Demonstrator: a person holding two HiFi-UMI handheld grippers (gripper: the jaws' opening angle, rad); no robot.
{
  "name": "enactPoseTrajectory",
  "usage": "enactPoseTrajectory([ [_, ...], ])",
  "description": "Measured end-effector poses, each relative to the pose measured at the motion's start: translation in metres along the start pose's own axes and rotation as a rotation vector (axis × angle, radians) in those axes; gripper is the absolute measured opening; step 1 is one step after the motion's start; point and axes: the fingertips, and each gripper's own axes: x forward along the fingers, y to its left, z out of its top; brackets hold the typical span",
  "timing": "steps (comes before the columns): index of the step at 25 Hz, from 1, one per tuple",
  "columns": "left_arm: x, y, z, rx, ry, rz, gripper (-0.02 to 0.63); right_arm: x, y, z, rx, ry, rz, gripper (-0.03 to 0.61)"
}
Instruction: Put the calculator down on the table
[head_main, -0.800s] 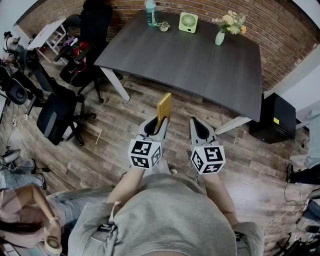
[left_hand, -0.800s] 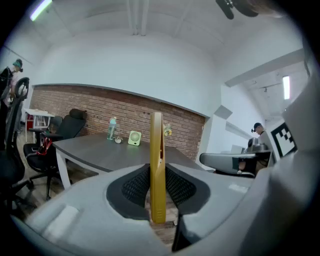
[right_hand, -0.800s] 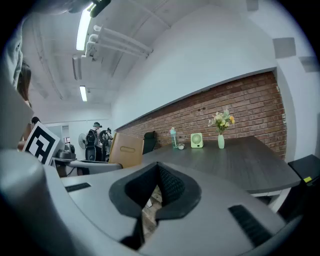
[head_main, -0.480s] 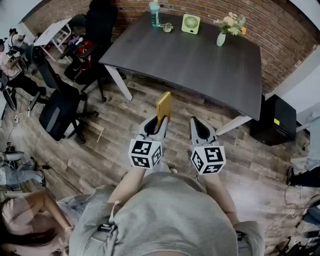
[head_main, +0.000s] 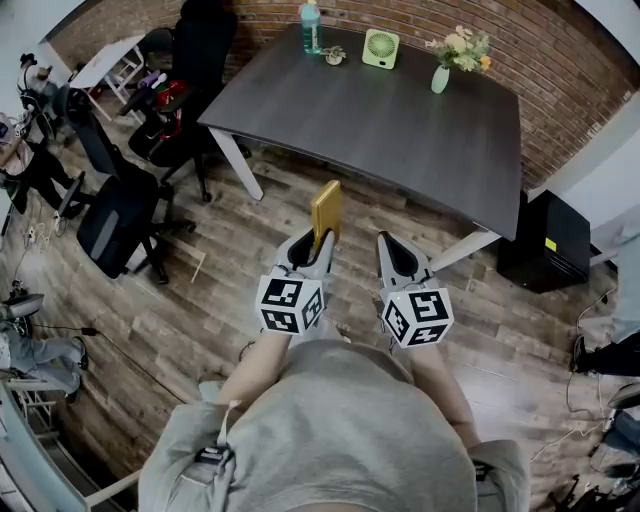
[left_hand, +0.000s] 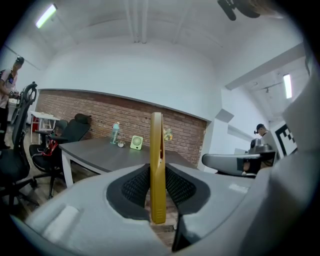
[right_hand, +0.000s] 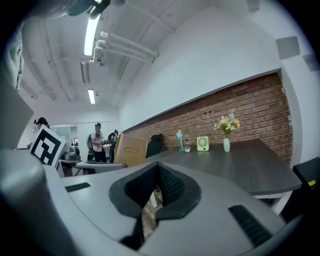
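Note:
A gold calculator (head_main: 326, 210) stands on edge between the jaws of my left gripper (head_main: 318, 245), which is shut on its lower end. In the left gripper view the calculator (left_hand: 157, 165) rises edge-on between the black pads (left_hand: 134, 187). It hangs over the wooden floor, short of the dark grey table (head_main: 400, 120). My right gripper (head_main: 392, 250) is beside it on the right, shut and empty, with its tips (right_hand: 159, 170) meeting. The calculator's flat face (right_hand: 129, 149) shows at the left of the right gripper view.
At the table's far edge stand a water bottle (head_main: 311, 27), a green fan (head_main: 381, 46) and a vase of flowers (head_main: 441, 75). Black office chairs (head_main: 120, 225) stand on the left. A black box (head_main: 545, 240) sits by the table's right leg. People (right_hand: 97, 142) stand behind.
Both grippers and the calculator keep the same pose. The table has drawn slightly nearer, and the seated person at the lower left has gone out of the head view.

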Motion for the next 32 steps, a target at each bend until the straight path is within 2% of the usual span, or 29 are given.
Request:
enactPoseTrajectory([
  [16,0.007,-0.002,0.005,-0.014,-0.012,0.016,0.087,0.006,-0.014,0.001,-0.017,0.005,0.000,0.002],
  [32,0.080,0.044,0.020,-0.043,-0.025,0.007,0.087,0.083,-0.052,0.015,-0.022,0.002,-0.011,0.002],
])
